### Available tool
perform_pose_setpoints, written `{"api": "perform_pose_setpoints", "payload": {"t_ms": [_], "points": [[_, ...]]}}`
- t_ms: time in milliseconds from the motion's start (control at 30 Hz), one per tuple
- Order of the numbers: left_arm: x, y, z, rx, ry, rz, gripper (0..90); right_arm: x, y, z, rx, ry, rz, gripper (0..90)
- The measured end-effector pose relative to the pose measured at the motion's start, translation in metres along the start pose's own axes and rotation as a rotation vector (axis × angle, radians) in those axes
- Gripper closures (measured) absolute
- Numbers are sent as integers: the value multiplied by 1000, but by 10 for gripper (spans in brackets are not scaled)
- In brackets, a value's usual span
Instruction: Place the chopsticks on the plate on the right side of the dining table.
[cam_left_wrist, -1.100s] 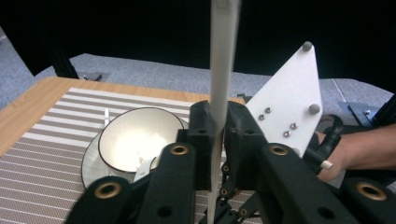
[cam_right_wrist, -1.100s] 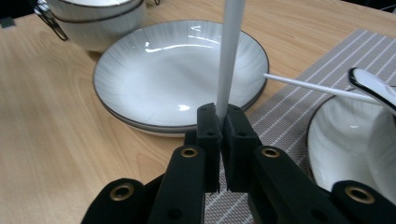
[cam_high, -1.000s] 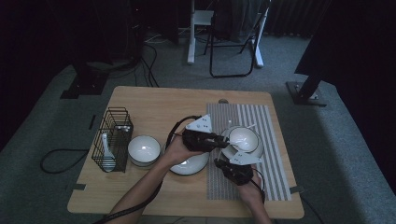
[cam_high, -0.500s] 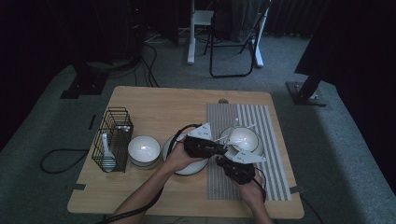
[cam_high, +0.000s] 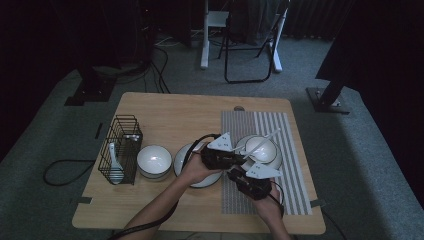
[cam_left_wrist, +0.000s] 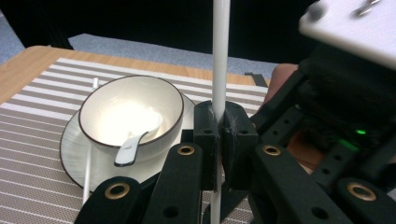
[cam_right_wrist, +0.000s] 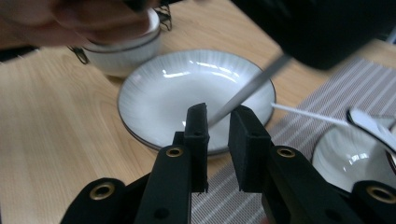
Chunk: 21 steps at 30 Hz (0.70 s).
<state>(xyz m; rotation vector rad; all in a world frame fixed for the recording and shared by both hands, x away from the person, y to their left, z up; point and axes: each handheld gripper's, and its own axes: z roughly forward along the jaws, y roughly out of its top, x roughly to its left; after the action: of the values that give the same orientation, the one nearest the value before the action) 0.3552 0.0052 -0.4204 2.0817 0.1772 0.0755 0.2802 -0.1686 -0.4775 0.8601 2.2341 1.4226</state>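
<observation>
Chopstick sits pinched tight in the left tool. Right tool has just been opening, chopstick between. It should let go slowly.

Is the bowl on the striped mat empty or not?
Not empty: a white spoon lies inside the bowl, its handle resting over the rim.

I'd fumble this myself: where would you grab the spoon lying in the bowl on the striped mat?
By its handle end. The spoon has its scoop down inside the bowl, while the handle leans up over the rim, clear of the wall. Probably come from above on that side, jaws across its narrow width.
</observation>
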Motion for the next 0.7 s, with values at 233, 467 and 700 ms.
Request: {"api": "perform_pose_setpoints", "payload": {"t_ms": [233,467,700], "points": [[1,-3,1,10,6,0,861,2,6,-1,-23,10,-14,766],[14,-5,-13,13,76,-5,861,-1,-4,0,27,-26,-28,678],[24,-10,-21,22,121,-9,861,-3,-15,5,82,-32,-39,631]]}}
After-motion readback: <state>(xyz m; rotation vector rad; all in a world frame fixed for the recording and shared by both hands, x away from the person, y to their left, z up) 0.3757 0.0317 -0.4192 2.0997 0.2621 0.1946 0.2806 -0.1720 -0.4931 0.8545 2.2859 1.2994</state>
